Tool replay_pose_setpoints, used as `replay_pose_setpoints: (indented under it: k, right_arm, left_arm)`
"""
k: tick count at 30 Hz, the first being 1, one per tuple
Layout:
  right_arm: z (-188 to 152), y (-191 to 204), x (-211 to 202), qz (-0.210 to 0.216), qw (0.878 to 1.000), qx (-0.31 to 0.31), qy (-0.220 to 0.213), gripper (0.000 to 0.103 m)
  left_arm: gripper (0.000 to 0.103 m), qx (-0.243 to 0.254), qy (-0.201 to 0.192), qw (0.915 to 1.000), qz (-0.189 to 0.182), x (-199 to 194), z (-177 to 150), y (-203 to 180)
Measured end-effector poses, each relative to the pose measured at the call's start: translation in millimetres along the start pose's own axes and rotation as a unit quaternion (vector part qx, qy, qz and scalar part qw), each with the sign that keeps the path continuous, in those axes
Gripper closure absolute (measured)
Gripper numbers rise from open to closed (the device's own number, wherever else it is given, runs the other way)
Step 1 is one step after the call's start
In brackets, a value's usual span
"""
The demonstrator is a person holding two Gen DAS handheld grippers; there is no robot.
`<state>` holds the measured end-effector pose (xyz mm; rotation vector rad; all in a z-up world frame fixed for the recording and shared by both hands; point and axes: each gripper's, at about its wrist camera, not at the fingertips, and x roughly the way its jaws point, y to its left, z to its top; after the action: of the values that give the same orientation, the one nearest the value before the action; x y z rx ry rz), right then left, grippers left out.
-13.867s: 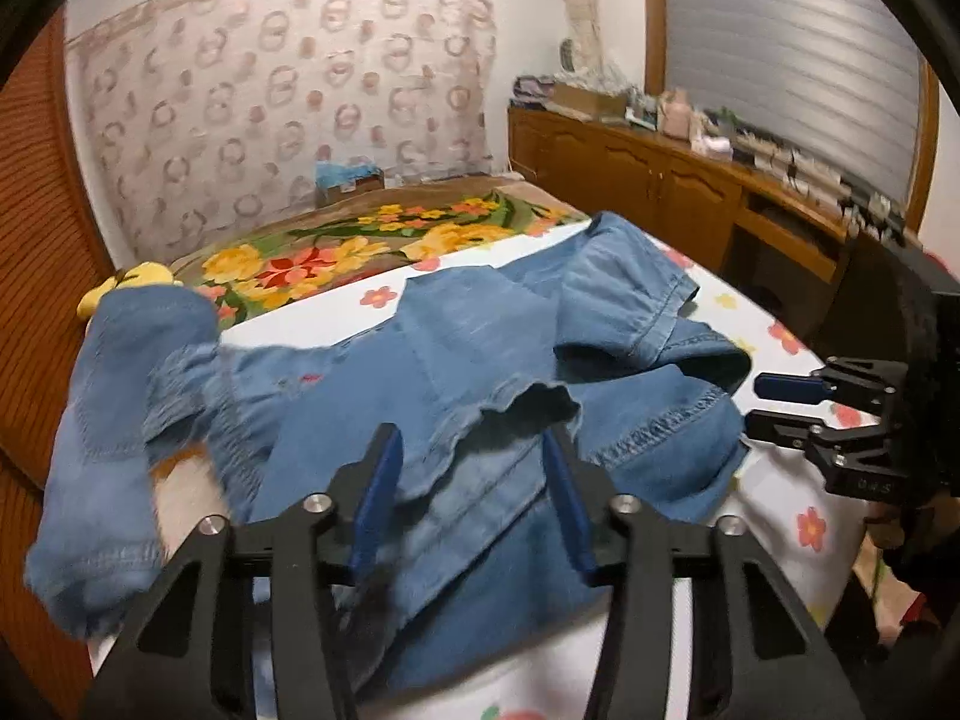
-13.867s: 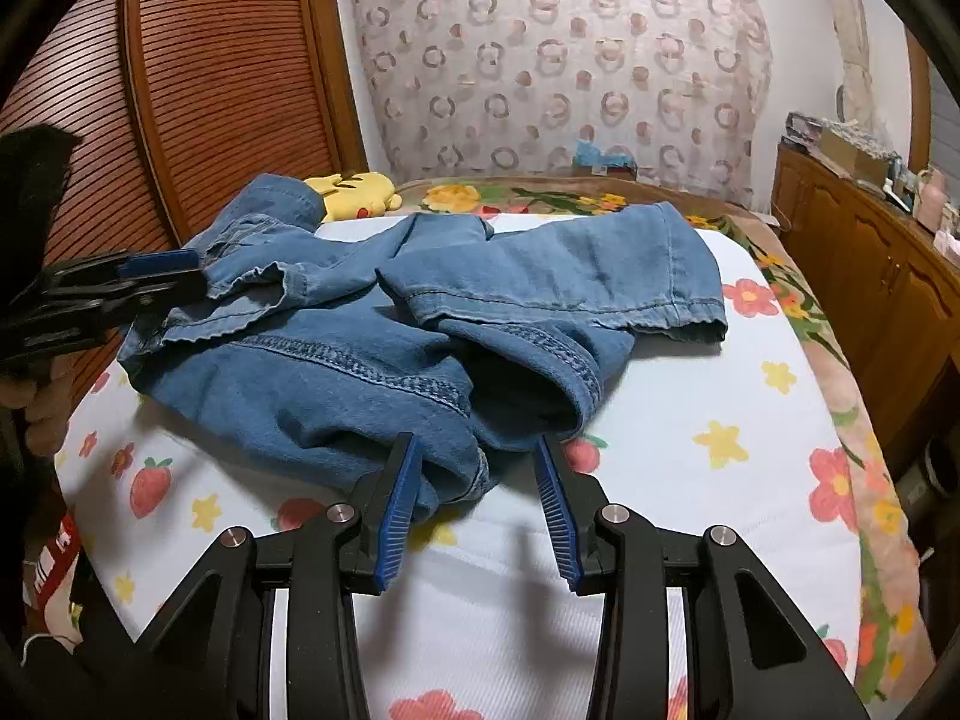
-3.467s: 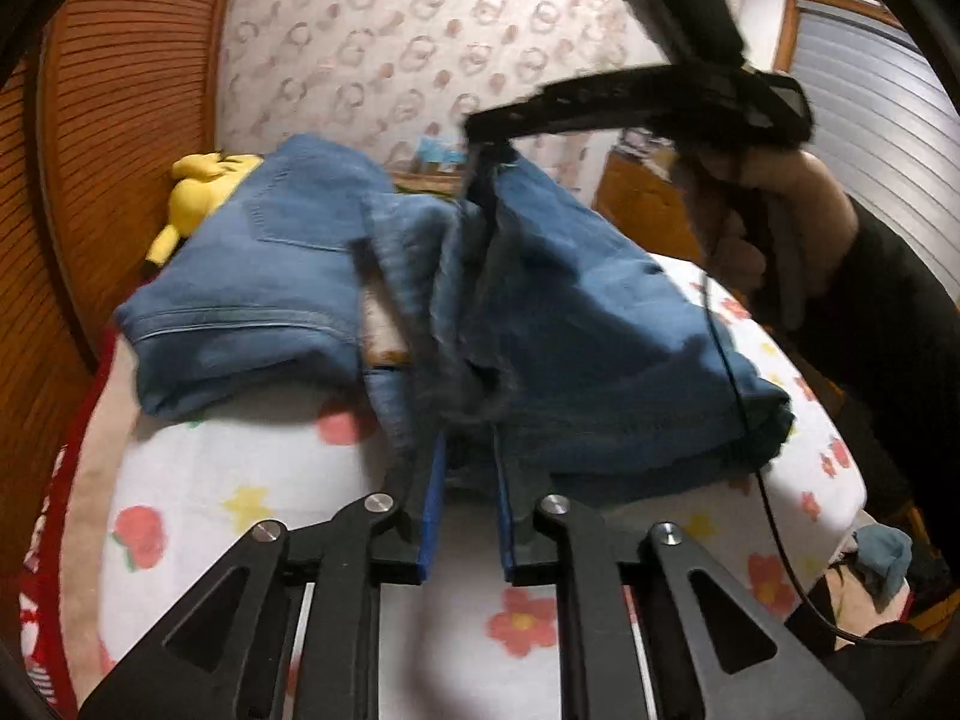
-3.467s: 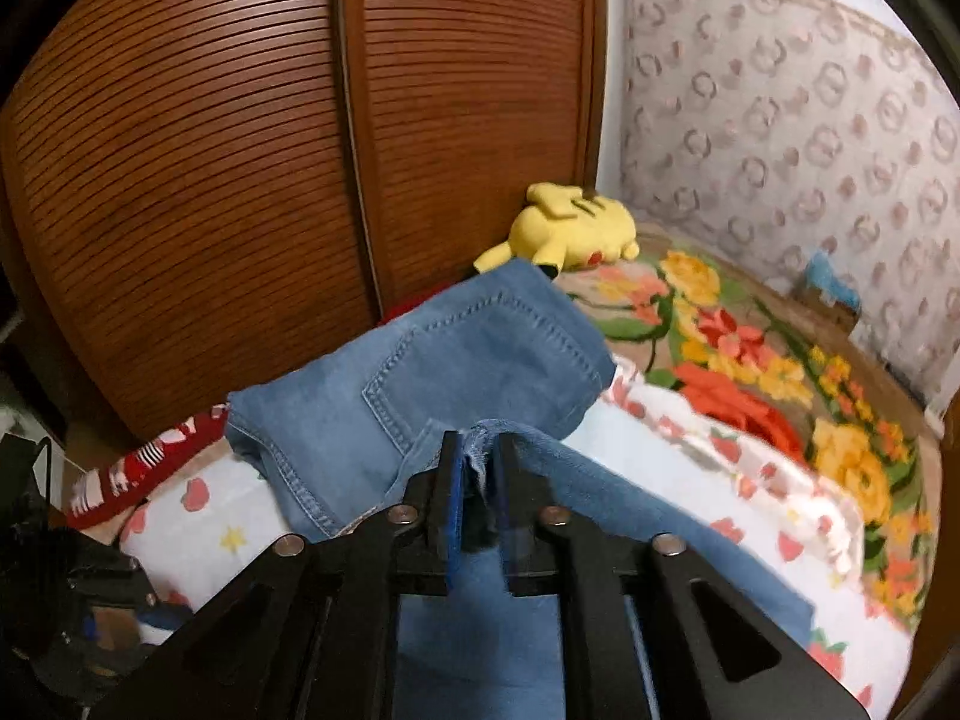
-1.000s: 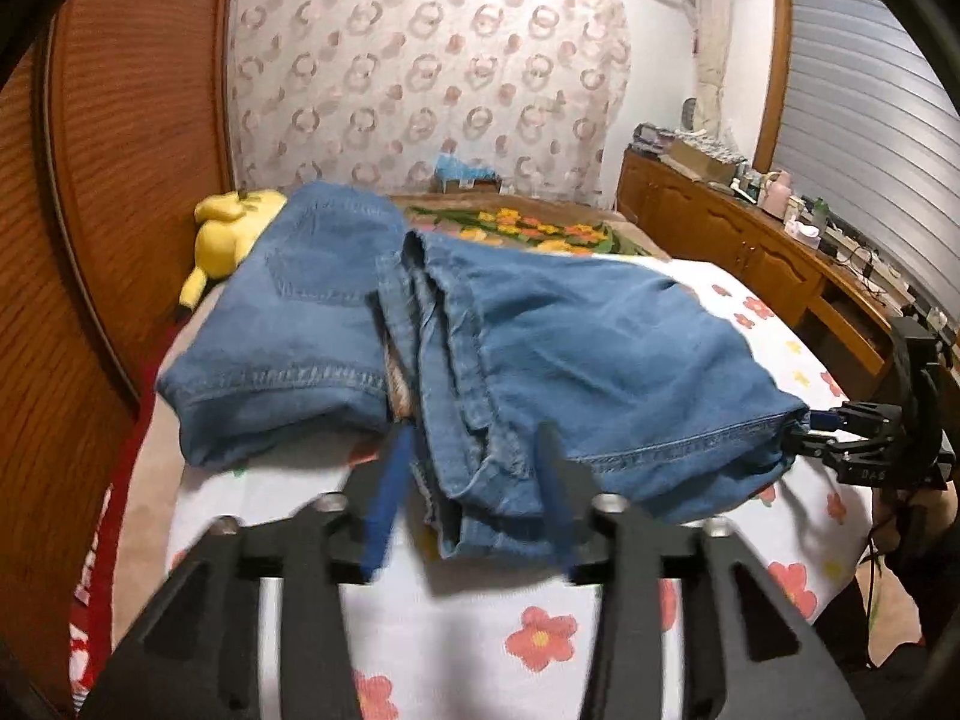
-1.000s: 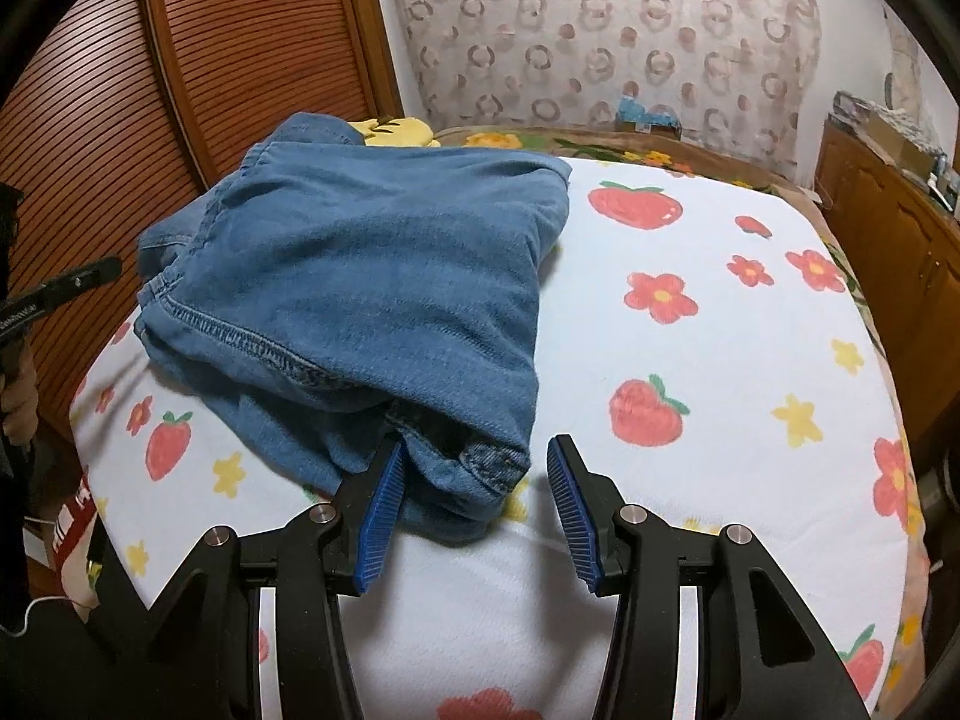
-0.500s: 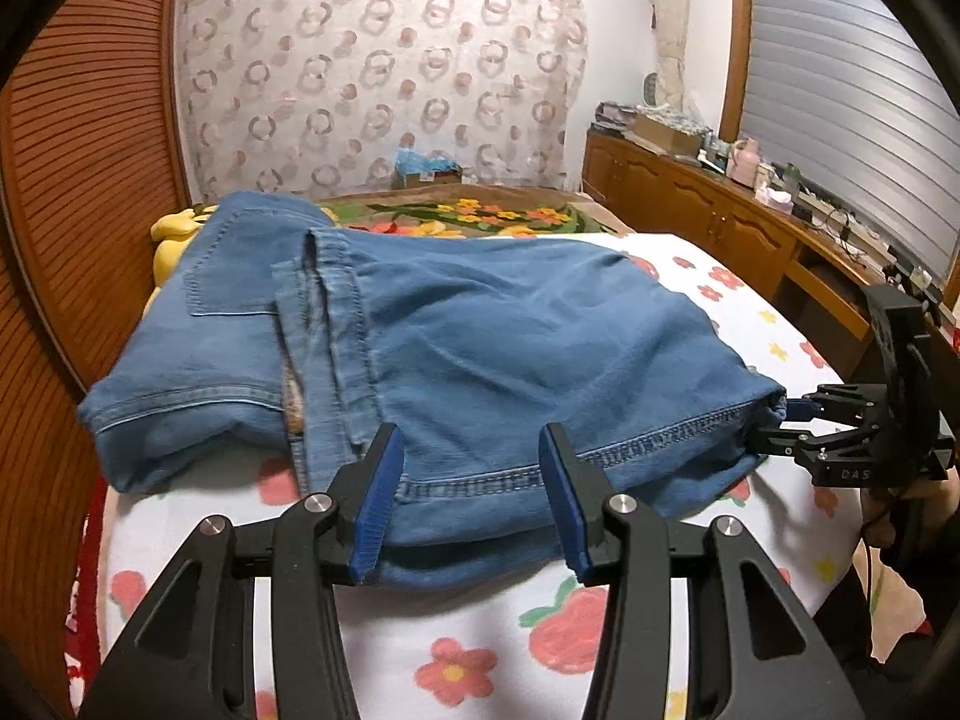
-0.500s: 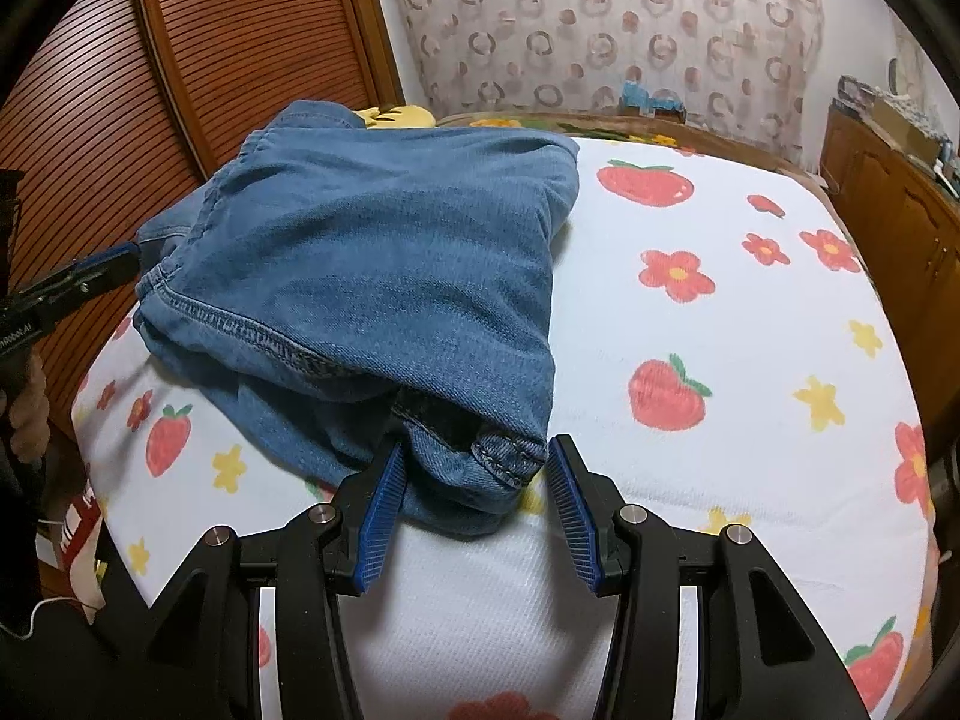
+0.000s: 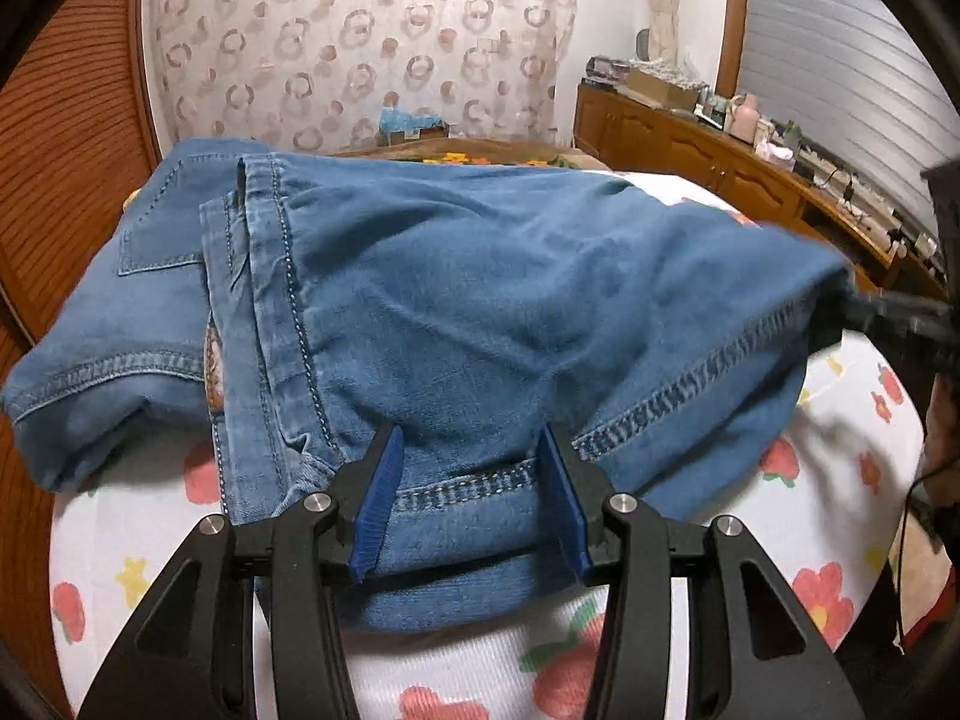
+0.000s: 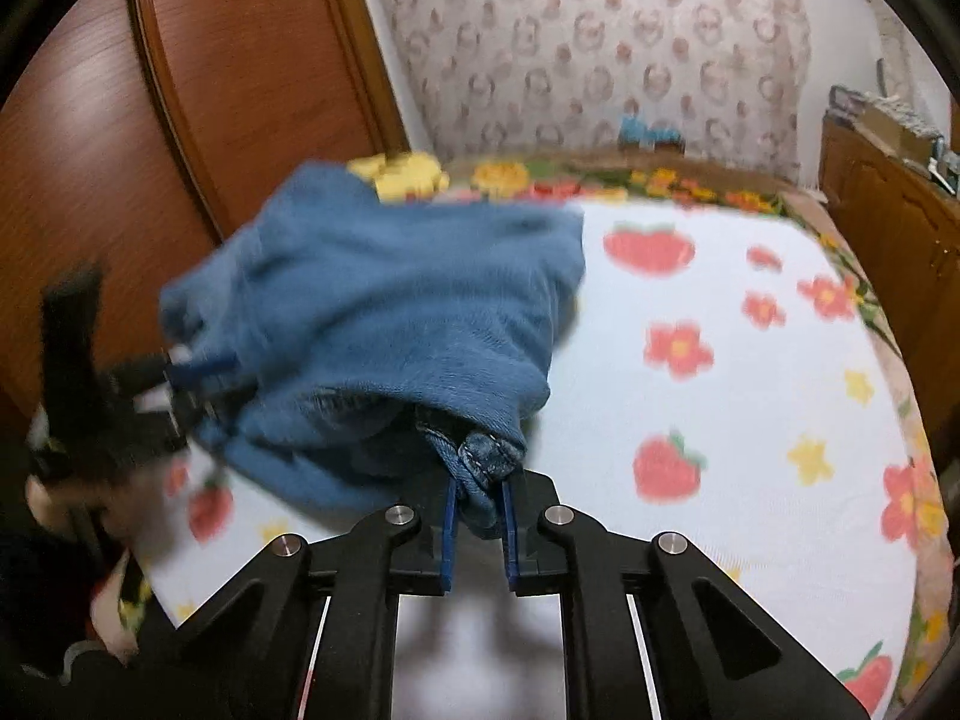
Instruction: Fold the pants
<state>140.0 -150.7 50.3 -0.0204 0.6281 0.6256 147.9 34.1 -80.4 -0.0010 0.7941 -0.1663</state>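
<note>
Blue jeans [image 9: 480, 276] lie folded in a thick pile on the strawberry-print bed sheet [image 9: 840, 420]. My left gripper [image 9: 468, 498] stands open at the near hem, and denim lies between its blue pads [image 9: 375, 498] without being pinched. In the right wrist view the jeans [image 10: 390, 300] are blurred. My right gripper [image 10: 478, 534] is closing, and its pads press on a bunched corner with a seam, lifted a little off the sheet [image 10: 750, 390]. That right gripper [image 9: 888, 312] also shows at the pile's far right corner. The left gripper [image 10: 198, 372] appears at the pile's left, in a hand.
A brown slatted wardrobe [image 10: 210, 90] stands along the bed's left side. A yellow plush toy [image 10: 402, 174] lies behind the jeans. A wooden cabinet [image 9: 690, 144] with clutter runs along the right wall. Bare sheet spreads to the right of the pile.
My right gripper's jaws have gone from wide apart to pinched on the jeans' corner and have risen a little. My left gripper has moved forward and down until the hem lies between its fingers.
</note>
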Motion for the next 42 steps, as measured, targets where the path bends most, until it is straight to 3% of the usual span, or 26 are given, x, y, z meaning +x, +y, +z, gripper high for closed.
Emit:
replay_pose_setpoints:
  k: [6, 12, 22, 27, 32, 37, 42]
  right_arm:
    - [37, 27, -7, 0.026, 0.998, -0.005, -0.061, 0.092]
    - [75, 70, 12, 0.077, 0.993, -0.027, -0.085, 0.092]
    - [74, 136, 39, 0.168, 0.976, -0.108, -0.081, 0.093]
    - [54, 133, 50, 0.197, 0.969, -0.145, -0.033, 0.093]
    - [38, 118, 65, 0.191, 0.970, -0.153, 0.008, 0.093]
    - [33, 116, 78, 0.182, 0.973, -0.140, 0.033, 0.093]
    - [30, 125, 80, 0.170, 0.974, -0.139, 0.046, 0.079]
  left_arm:
    - [0.055, -0.021, -0.026, 0.9995, -0.003, -33, -3, 18]
    - [0.055, -0.047, -0.057, 0.9969, 0.029, -77, -10, 59]
    - [0.055, -0.092, -0.079, 0.9894, 0.080, -116, -25, 119]
    - [0.055, -0.105, -0.088, 0.9866, 0.089, -122, -23, 122]
    - [0.055, -0.105, -0.097, 0.9873, 0.069, -123, -13, 119]
    - [0.055, -0.094, -0.099, 0.9904, 0.020, -119, 4, 102]
    - [0.055, -0.084, -0.072, 0.9936, -0.023, -94, 21, 90]
